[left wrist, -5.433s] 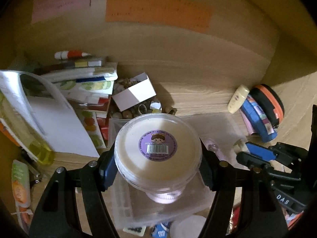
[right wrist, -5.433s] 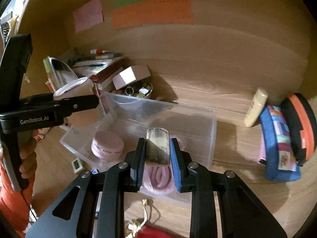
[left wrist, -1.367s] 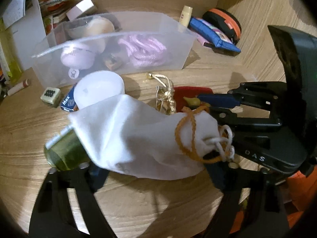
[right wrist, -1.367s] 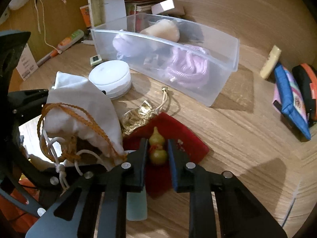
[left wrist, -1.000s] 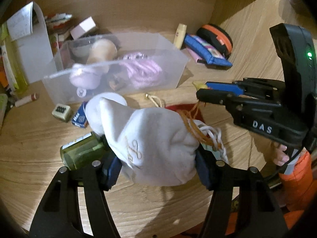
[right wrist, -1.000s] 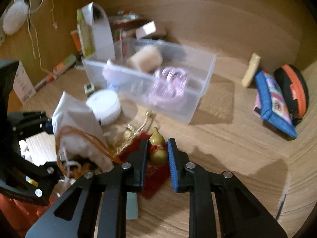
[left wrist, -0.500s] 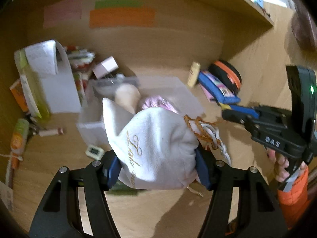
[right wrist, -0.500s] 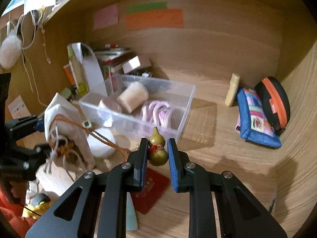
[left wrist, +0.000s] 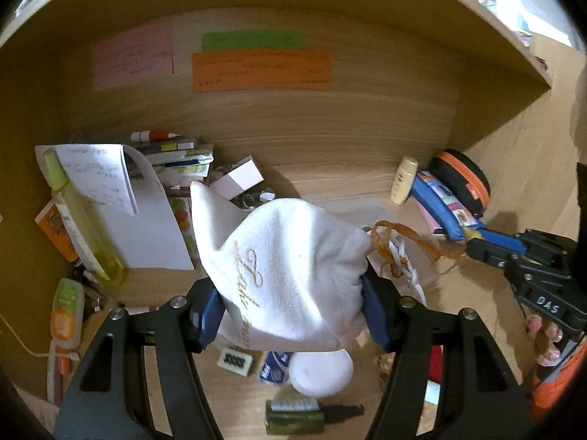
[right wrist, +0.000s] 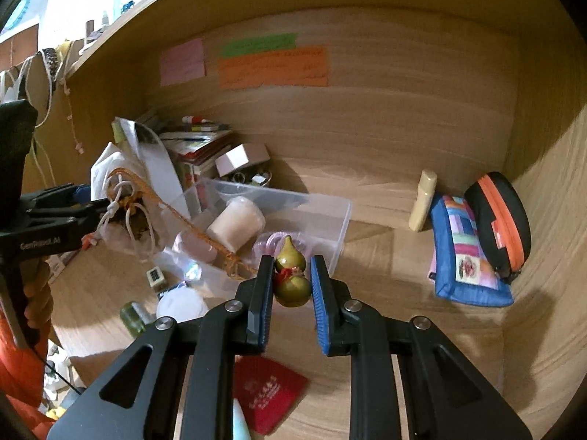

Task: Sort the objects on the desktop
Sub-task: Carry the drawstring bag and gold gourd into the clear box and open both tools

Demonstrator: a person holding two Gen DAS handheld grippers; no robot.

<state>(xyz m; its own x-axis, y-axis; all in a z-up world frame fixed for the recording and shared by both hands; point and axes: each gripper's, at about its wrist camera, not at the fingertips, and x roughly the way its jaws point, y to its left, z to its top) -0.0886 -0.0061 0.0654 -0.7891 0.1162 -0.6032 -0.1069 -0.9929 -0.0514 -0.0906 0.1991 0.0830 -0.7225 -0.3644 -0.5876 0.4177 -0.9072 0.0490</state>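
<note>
My left gripper (left wrist: pixel 290 315) is shut on a white drawstring pouch (left wrist: pixel 286 278) with gold lettering, held in the air above the desk. An orange cord (left wrist: pixel 414 238) runs from the pouch's neck to the small green gourd charm (right wrist: pixel 290 275), which my right gripper (right wrist: pixel 291 286) is shut on. The right gripper (left wrist: pixel 491 247) shows at the right of the left wrist view, the pouch (right wrist: pixel 121 198) at the left of the right wrist view. Below stands a clear plastic bin (right wrist: pixel 330 220) holding a cream jar (right wrist: pixel 236 223), a pink round case and pink coils.
On the desk lie a white round tin (left wrist: pixel 321 372), a green bottle (left wrist: pixel 293 416), a small die-like block (left wrist: pixel 234 359), a red pouch (right wrist: pixel 268 398). Books and papers (left wrist: pixel 146 212) pile at the back left. A blue pencil case (right wrist: pixel 466 267), a black-orange case (right wrist: pixel 500 220) and a cream tube (right wrist: pixel 422 201) sit right.
Both grippers have risen from the desk: the left lifted the white pouch off the green bottle, the right lifted the gourd off the red pouch. The orange cord now stretches between them.
</note>
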